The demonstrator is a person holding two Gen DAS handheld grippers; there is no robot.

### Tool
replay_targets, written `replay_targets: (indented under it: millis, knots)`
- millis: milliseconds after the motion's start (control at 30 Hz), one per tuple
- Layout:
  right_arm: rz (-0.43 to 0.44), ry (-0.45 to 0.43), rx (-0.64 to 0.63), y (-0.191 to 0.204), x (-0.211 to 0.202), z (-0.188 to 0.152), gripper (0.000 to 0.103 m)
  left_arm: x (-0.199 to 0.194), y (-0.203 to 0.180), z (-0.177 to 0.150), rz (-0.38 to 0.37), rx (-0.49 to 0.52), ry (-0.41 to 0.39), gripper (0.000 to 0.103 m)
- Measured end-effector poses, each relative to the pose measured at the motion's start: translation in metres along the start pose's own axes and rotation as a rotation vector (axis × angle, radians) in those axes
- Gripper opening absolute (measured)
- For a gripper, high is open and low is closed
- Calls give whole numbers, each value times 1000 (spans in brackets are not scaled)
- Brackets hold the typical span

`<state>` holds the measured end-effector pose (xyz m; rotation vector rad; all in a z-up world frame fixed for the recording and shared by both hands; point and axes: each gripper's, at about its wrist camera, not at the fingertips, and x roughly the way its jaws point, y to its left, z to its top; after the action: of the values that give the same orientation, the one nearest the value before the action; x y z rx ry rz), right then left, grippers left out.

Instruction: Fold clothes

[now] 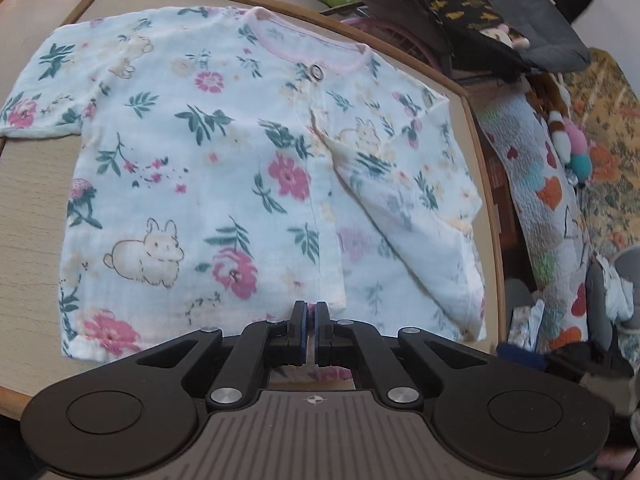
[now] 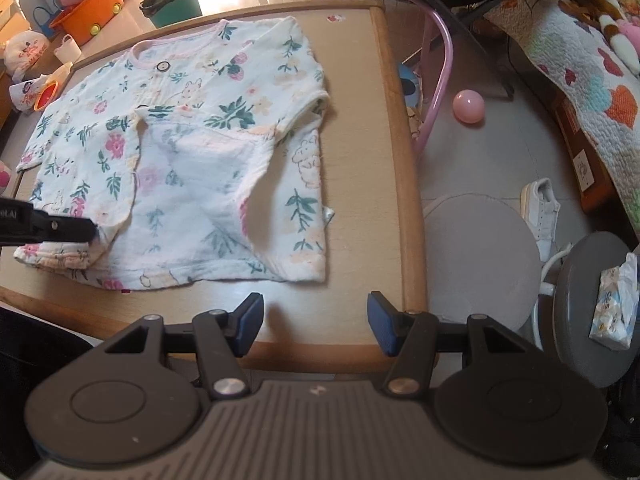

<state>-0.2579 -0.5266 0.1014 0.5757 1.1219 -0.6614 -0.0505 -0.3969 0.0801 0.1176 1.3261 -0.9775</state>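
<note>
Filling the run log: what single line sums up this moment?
shirt: flat on table, one sleeve folded in | left hand-held gripper: shut at hem | right hand-held gripper: open, empty

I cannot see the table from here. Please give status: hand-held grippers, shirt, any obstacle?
Left hand-held gripper shut at the floral shirt's bottom hem. Right hand-held gripper open, empty, over the table edge. One sleeve folded in. Nothing in the way.
</note>
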Motion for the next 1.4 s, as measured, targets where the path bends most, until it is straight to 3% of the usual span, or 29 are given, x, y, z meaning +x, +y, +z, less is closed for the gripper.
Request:
replay_targets:
  millis: [233, 300, 367, 467, 533, 633, 800, 900, 1133, 1367, 1400]
  knots:
    - [30, -12, -75, -2, -14, 22, 57, -10, 0, -13, 11, 40, 35, 17]
    - [35, -25, -104, -1, -19, 30, 57, -19, 7, -18, 27, 31, 32, 23]
    - [42, -40, -123, 0, -25, 39, 56, -31, 17, -24, 36, 23, 22, 41]
    - [63, -54, -138, -1, -29, 52, 48, -50, 37, -39, 35, 1, 1, 52]
    - [71, -40, -135, -1, -27, 61, 28, -63, 56, -52, 40, -27, -3, 54]
    - [81, -15, -135, 1, -22, 72, 22, -74, 81, -70, 45, -58, 11, 55]
    - [81, 11, -126, 10, -11, 88, 22, -89, 111, -93, 21, -93, 4, 56]
    - [78, 28, -109, 17, 0, 99, 23, -97, 117, -101, -46, -60, -25, 57]
    - [10, 64, -151, 39, 26, 113, 23, -95, 116, -111, -78, 55, -24, 64]
    - [-39, 110, -158, 47, 42, 114, 22, -80, 127, -107, -154, 4, 9, 67]
    - [-45, 116, -157, 47, 43, 113, 17, -78, 128, -107, -171, -7, 8, 68]
